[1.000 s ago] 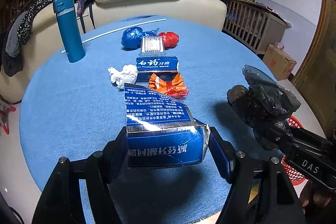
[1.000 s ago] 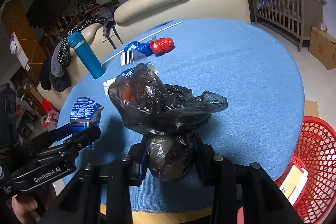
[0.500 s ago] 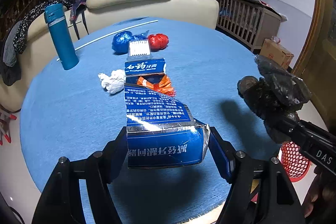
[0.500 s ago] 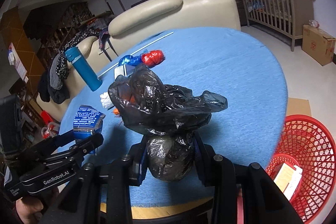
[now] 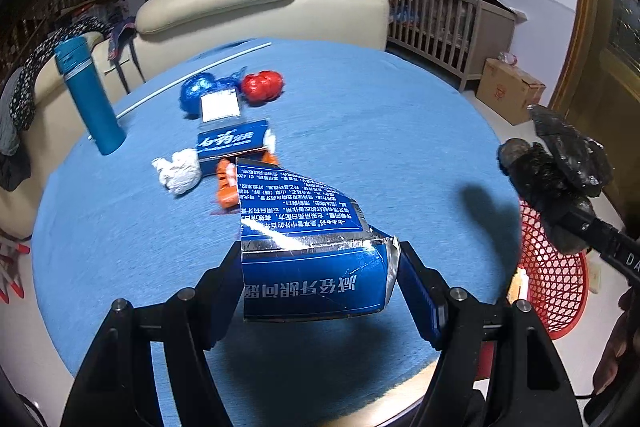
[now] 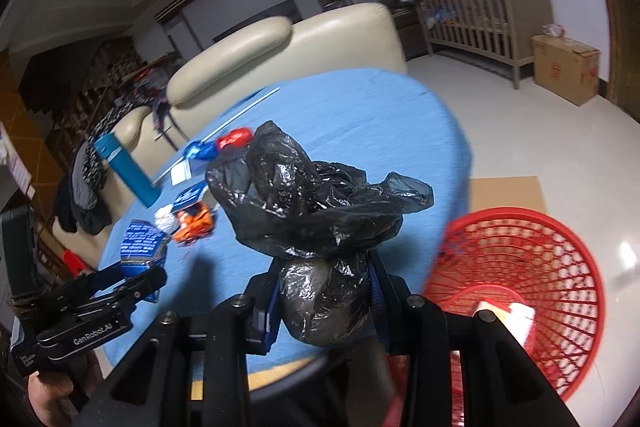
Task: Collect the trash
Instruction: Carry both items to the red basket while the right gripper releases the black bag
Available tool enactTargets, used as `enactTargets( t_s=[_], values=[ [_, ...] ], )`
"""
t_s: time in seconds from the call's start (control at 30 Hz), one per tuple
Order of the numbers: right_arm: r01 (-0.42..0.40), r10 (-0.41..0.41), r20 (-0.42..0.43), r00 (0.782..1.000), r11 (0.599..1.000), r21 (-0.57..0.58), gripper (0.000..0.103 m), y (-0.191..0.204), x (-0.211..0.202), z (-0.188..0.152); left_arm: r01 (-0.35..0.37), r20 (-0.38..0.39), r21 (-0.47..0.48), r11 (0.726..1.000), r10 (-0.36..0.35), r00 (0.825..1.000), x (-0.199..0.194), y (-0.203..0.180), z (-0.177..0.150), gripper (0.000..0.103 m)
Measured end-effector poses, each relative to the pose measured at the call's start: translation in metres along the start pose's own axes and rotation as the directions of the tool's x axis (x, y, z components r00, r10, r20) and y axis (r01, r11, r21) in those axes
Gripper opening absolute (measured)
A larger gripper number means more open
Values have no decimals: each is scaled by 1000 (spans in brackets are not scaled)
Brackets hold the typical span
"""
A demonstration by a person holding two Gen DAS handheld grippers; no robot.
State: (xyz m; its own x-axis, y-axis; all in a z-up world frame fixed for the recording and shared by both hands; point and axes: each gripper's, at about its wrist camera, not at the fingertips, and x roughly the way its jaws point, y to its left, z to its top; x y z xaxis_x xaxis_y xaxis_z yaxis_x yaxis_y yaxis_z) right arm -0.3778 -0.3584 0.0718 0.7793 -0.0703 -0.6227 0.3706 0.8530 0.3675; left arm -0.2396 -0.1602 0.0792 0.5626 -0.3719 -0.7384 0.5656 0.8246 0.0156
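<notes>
My left gripper [image 5: 320,279] is shut on a torn blue toothpaste box [image 5: 308,247], held above the near edge of the round blue table [image 5: 380,131]. My right gripper [image 6: 324,299] is shut on a crumpled black plastic bag [image 6: 316,211], held past the table's right edge, beside a red mesh basket [image 6: 532,267] on the floor. The bag [image 5: 556,171] and the basket [image 5: 556,275] also show in the left wrist view. On the table lie a second blue box [image 5: 232,143], a white paper wad [image 5: 180,173], an orange wrapper [image 5: 226,183], a blue ball [image 5: 196,93] and a red ball [image 5: 262,87].
A teal bottle [image 5: 90,97] stands at the table's left rim. A white rod [image 5: 192,79] lies at the back. A cream sofa [image 5: 260,7] stands behind the table. The basket holds a pale carton [image 6: 508,315]. A cardboard box [image 5: 508,91] and a wooden crib [image 5: 448,23] stand at the right.
Both grippers have drawn back and to the right with their loads. The right gripper has swung toward the red basket, which now fills more of its view.
</notes>
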Motion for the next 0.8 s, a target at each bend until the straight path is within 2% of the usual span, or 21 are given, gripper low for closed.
enactTargets(
  t_s=[0.23, 0.43, 0.8],
  values=[
    [93, -97, 33, 995, 990, 101, 40, -61, -27, -1, 30, 2, 67, 997, -31, 1000, 0, -31, 5, 74],
    [163, -169, 17, 986, 969, 185, 40, -112, -35, -10, 71, 5, 142, 987, -72, 997, 2, -68, 14, 74],
    [220, -222, -19, 975, 944, 247, 40, -158, -44, -33, 162, 1, 254, 953, -168, 986, -1, -135, 26, 74]
  ],
)
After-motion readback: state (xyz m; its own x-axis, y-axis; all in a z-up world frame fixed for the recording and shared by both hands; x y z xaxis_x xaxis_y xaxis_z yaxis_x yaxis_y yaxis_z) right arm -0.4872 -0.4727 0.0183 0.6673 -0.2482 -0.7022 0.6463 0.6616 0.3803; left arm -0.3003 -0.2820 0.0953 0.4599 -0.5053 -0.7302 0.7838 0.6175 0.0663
